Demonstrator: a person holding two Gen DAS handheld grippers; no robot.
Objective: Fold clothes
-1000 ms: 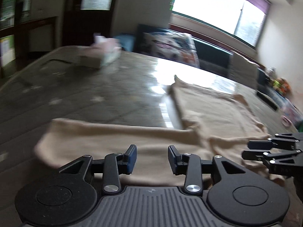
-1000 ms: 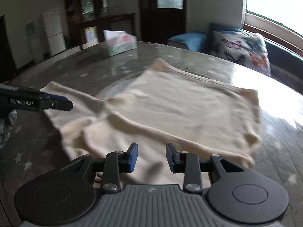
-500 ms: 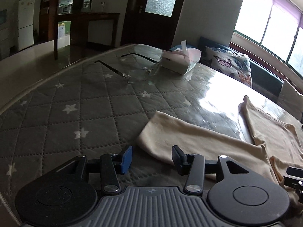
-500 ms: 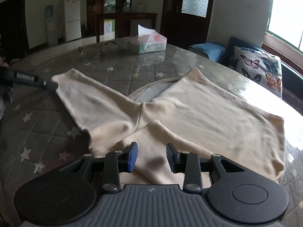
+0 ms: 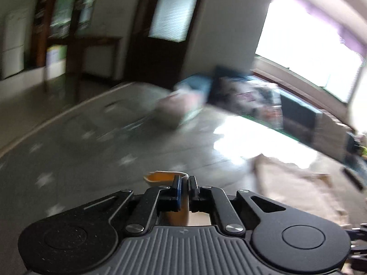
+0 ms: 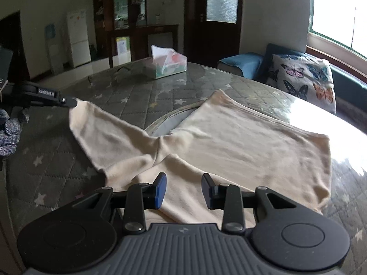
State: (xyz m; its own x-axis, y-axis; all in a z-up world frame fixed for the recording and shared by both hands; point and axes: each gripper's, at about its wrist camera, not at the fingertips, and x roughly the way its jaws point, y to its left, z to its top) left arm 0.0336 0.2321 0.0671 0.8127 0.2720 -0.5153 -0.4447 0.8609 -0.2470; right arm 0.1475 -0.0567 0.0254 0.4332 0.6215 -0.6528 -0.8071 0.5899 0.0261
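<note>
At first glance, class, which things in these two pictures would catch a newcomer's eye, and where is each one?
The cream garment spreads across the middle of the grey star-quilted table. The left gripper has pinched the end of its sleeve at the left, while the right gripper hangs open over the near edge of the cloth. Behind, a tissue box stands at the table's far side, and a butterfly cushion lies at the right below the window.

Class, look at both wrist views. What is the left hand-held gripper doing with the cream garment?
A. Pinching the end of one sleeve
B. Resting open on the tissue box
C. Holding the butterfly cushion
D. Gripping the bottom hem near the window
A: the left hand-held gripper has its jaws shut on cream fabric, and the right wrist view shows it at the tip of the sleeve of the garment.
</note>
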